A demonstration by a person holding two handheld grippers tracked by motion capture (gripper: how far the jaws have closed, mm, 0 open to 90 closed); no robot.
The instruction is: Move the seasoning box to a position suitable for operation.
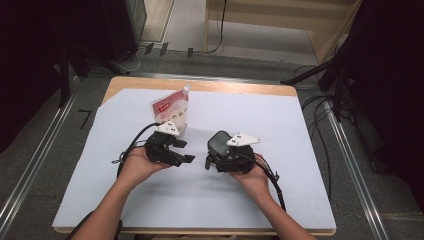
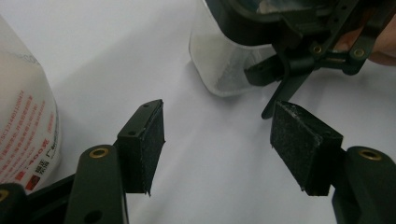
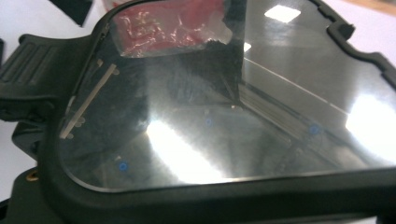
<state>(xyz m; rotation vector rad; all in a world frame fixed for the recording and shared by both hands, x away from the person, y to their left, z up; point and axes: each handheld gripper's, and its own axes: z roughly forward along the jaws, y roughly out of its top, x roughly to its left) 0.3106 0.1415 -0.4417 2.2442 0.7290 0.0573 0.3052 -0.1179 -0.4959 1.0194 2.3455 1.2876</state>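
A clear container (image 2: 219, 65) with a dark tinted lid (image 1: 219, 141) sits at mid-table. It holds something white at the bottom. My right gripper (image 1: 214, 156) is shut on it from the right, and its lid (image 3: 210, 116) lies close under the right gripper view's camera. A white pouch (image 1: 173, 111) with red print stands upright just behind my left gripper (image 1: 186, 151). That gripper (image 2: 217, 144) is open with only bare sheet between its pads (image 2: 152, 144). The pouch (image 2: 23, 126) is at its left and the container a short way ahead of it.
A white sheet (image 1: 280, 190) covers most of the wooden table (image 1: 240, 88). Black cables (image 1: 131, 145) trail from both grippers towards the person. Stands and cables crowd the floor beyond the table's right and far edges.
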